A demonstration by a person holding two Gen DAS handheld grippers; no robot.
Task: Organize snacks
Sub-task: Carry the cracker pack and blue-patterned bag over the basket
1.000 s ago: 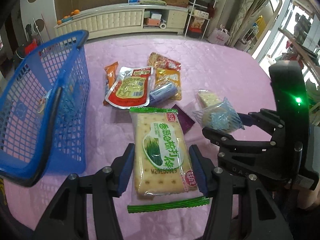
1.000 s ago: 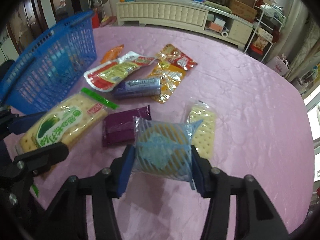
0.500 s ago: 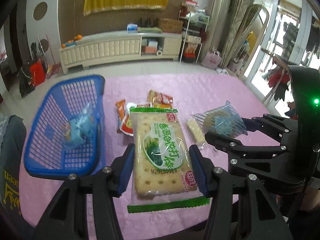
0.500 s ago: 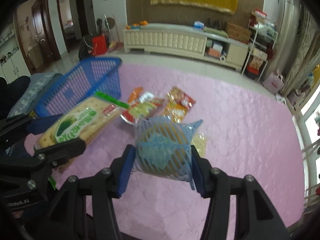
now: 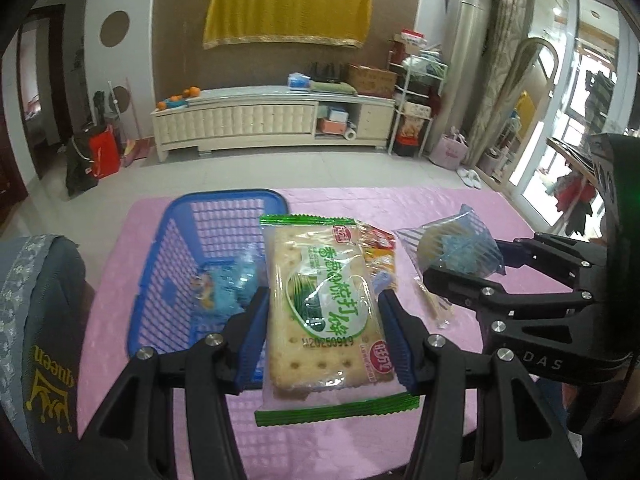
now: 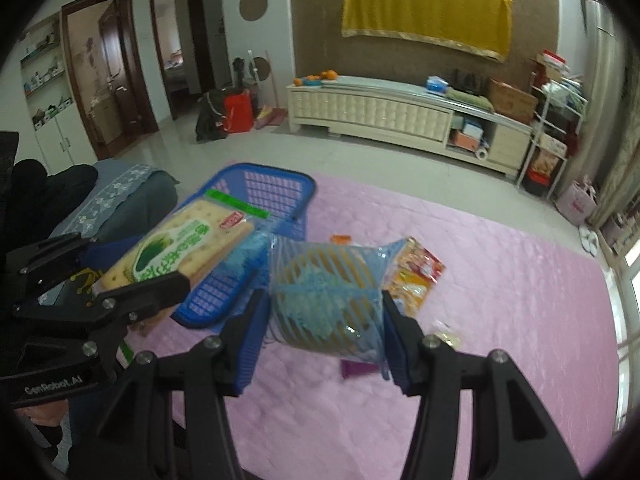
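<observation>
Above the pink-covered counter (image 5: 480, 216), the left tool (image 5: 323, 332) is clenched on a long cracker pack with green-edged clear wrapping (image 5: 324, 300), held in the air just right of the blue plastic mesh basket (image 5: 176, 240). Beside it the right tool (image 6: 324, 322) grips a round biscuit in a blue-striped clear wrapper (image 6: 324, 292), also off the counter. A light blue packet (image 5: 236, 280) lies inside the basket, and orange-and-red snack bags (image 6: 416, 276) lie on the counter beyond.

home living room | TV cabinet (image 5: 272, 122) | doorways (image 6: 108, 68)
</observation>
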